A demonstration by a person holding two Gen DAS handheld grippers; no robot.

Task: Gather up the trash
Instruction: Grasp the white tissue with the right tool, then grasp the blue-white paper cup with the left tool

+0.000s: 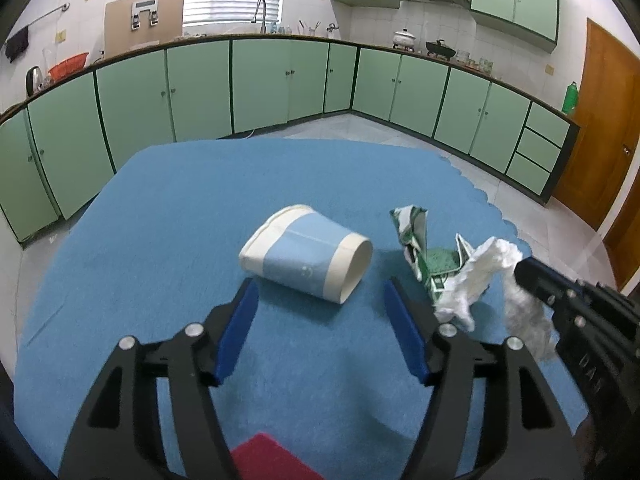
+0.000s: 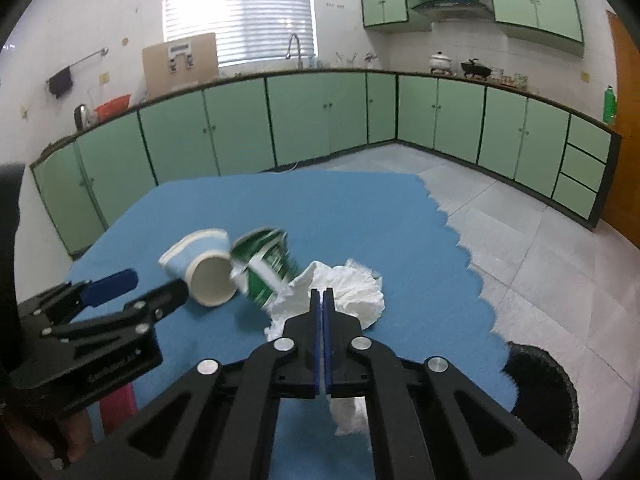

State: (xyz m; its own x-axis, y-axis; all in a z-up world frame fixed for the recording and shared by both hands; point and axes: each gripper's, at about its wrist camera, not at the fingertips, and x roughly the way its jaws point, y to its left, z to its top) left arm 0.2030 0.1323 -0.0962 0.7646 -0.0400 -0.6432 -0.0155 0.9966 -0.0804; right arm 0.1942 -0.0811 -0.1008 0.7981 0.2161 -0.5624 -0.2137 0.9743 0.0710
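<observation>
A blue and white paper cup lies on its side on the blue table mat. My left gripper is open just in front of the cup, its blue pads either side. A crumpled green wrapper lies right of the cup. My right gripper is shut on a crumpled white tissue, which hangs from its tips; the tissue and the right gripper also show in the left wrist view. The cup, the wrapper and the left gripper show in the right wrist view.
A red object sits at the mat's near edge. A black round bin stands on the tiled floor right of the table. Green kitchen cabinets line the far walls. A wooden door is at the right.
</observation>
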